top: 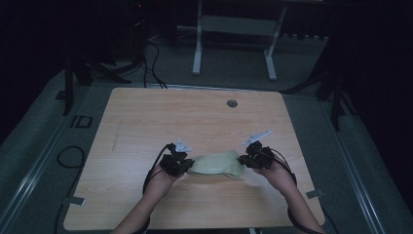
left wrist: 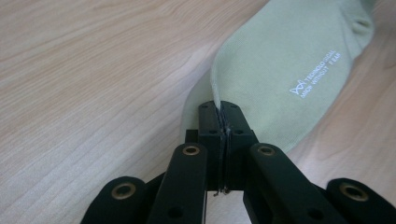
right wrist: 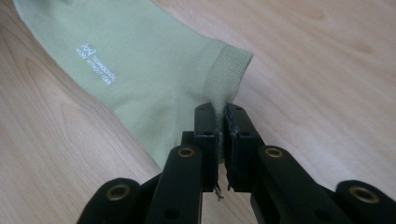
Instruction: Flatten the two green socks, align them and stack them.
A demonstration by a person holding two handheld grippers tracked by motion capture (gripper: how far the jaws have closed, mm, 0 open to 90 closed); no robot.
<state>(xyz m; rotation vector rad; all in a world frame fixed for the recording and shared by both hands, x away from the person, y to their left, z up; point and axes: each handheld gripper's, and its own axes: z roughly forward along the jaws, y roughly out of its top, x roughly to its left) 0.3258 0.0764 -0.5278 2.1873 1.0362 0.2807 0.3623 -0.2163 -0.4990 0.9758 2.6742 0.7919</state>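
A pale green sock (top: 216, 164) with small white lettering hangs stretched between my two grippers, just above the wooden table (top: 146, 122). My left gripper (top: 181, 165) is shut on the sock's left end; in the left gripper view the sock (left wrist: 280, 65) runs away from the pinching jaws (left wrist: 223, 116). My right gripper (top: 249, 158) is shut on the ribbed cuff (right wrist: 226, 77) at the right end, the fabric squeezed between its jaws (right wrist: 220, 122). The sock (right wrist: 130, 65) sags slightly in the middle.
A round grey cable port (top: 232, 103) sits in the tabletop near the far edge. Beyond the table stands a white frame (top: 234, 44) on the floor, with dark cables (top: 151, 63) to its left. A person's forearms come in from the near edge.
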